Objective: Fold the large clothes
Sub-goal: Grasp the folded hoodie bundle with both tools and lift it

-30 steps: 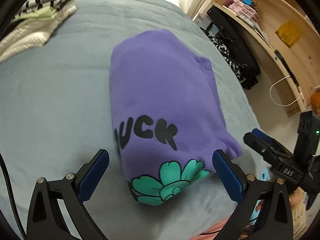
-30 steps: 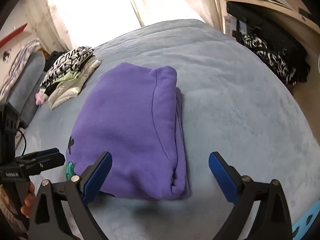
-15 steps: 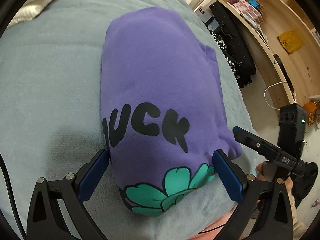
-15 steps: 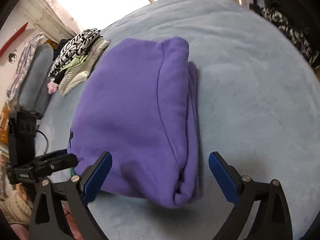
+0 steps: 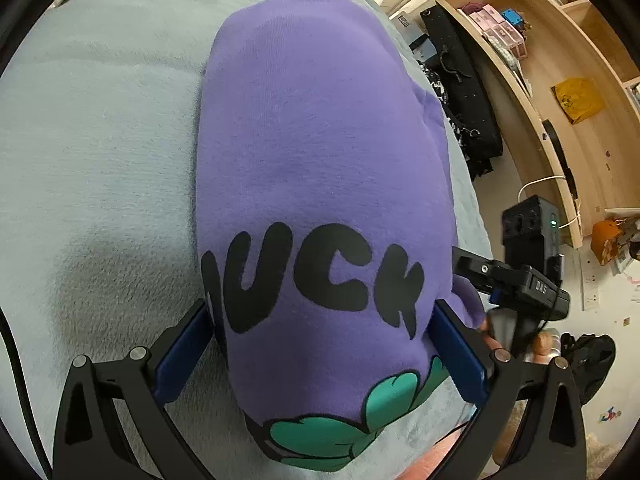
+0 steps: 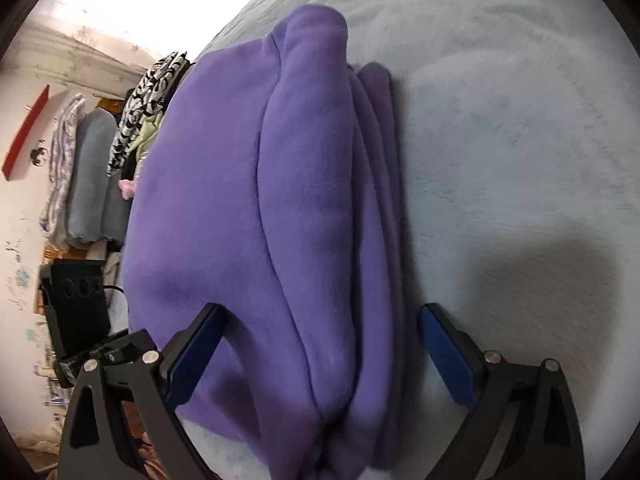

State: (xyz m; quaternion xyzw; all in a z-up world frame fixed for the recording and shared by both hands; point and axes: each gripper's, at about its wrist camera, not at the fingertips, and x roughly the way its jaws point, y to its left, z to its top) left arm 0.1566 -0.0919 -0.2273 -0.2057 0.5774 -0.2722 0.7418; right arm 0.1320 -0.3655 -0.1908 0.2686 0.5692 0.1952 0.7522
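A: Left wrist: my left gripper [image 5: 320, 344] fingers gape wide, straddling the folded purple hoodie [image 5: 320, 160] on the bed [image 5: 100, 140], gripping nothing.

B: Right gripper [image 6: 320, 354] likewise, spread around the layered edge. It's soft, thick fleece; I'd pinch all layers at that edge. Both have closed in since a second ago.
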